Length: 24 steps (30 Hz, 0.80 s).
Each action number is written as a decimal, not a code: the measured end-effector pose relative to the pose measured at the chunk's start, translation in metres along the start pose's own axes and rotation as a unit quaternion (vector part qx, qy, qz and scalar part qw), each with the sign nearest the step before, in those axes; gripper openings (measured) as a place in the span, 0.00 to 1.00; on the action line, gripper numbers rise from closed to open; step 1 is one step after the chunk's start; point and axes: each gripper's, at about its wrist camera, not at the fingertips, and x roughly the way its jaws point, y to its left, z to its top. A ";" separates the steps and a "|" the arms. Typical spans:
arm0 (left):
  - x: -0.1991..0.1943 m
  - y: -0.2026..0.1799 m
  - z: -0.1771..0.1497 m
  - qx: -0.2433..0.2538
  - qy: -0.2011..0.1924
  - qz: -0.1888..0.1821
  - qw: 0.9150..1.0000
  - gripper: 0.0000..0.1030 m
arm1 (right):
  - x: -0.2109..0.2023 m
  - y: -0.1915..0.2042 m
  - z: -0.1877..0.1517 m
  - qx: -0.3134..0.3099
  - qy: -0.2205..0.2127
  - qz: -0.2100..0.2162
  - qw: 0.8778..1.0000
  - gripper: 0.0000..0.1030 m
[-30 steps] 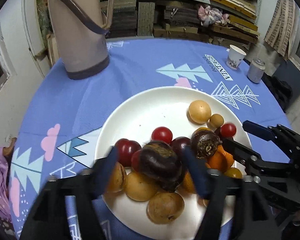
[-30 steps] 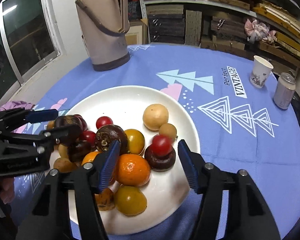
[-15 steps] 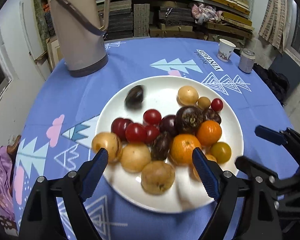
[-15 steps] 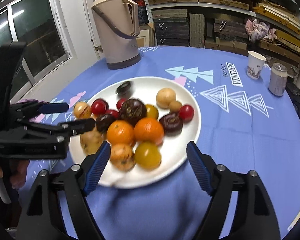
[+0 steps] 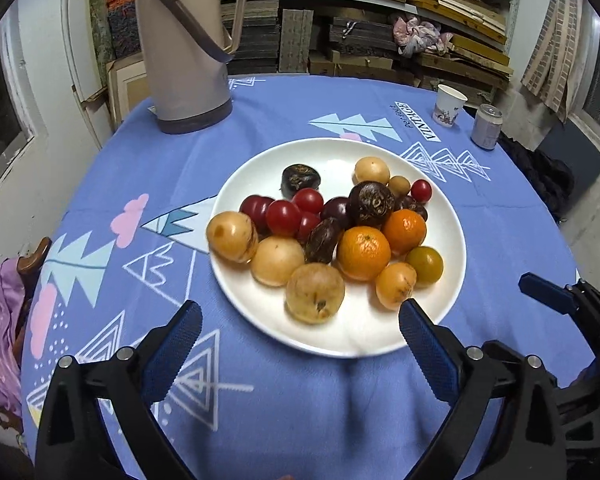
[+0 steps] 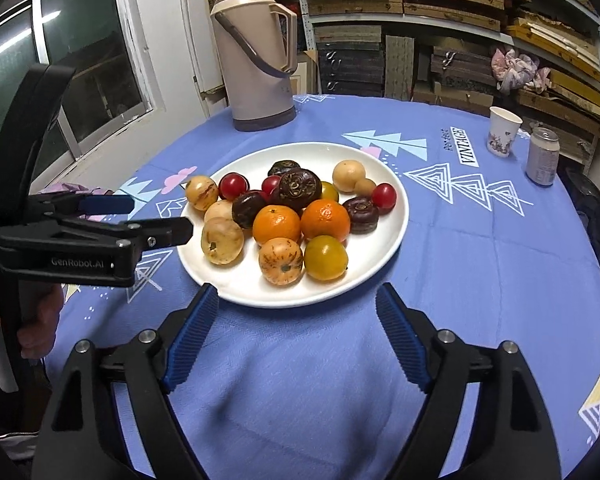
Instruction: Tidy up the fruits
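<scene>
A white plate (image 5: 448,280) on the blue tablecloth carries a heap of fruit: two oranges (image 5: 363,253), several red cherry tomatoes (image 5: 283,212), dark brown-purple fruits (image 5: 371,203), tan round fruits (image 5: 315,298) and a yellow-green one (image 6: 325,258). One dark fruit (image 5: 300,178) lies apart at the plate's far side. My left gripper (image 5: 299,307) hovers over the plate's near rim, its jaws opening wide with nothing held. My right gripper (image 6: 297,290) hangs just in front of the plate (image 6: 384,248), its jaws also opening and holding nothing. The left gripper (image 6: 159,216) shows side-on beside the plate's left edge.
A tall beige thermos jug (image 5: 184,48) stands at the table's far left. A paper cup (image 5: 449,104) and a drinks can (image 5: 486,126) stand at the far right. Purple cloth (image 5: 0,320) hangs over a chair off the left edge. Stacked shelves fill the back wall.
Both grippers drew back from over the fruit toward the near edge while their jaws widened. The dark fruit that sat between the left jaws now lies at the plate's far side.
</scene>
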 end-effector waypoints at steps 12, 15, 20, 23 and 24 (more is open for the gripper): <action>-0.021 0.001 -0.037 -0.010 0.006 0.007 1.000 0.96 | -0.012 0.007 -0.008 0.016 -0.006 -0.065 0.998 0.95; -0.026 0.002 -0.046 -0.012 0.003 0.008 1.000 0.96 | -0.013 0.009 -0.012 0.013 -0.004 -0.070 0.997 0.95; -0.033 0.004 -0.054 -0.014 -0.015 0.022 1.000 0.96 | -0.016 0.013 -0.016 0.005 -0.003 -0.068 0.998 0.95; -0.035 0.001 -0.058 -0.006 -0.018 0.032 0.999 0.96 | -0.018 0.014 -0.017 0.004 -0.004 -0.067 0.998 0.95; -0.035 0.001 -0.058 -0.006 -0.016 0.031 0.999 0.96 | -0.018 0.014 -0.017 0.004 -0.005 -0.066 0.998 0.95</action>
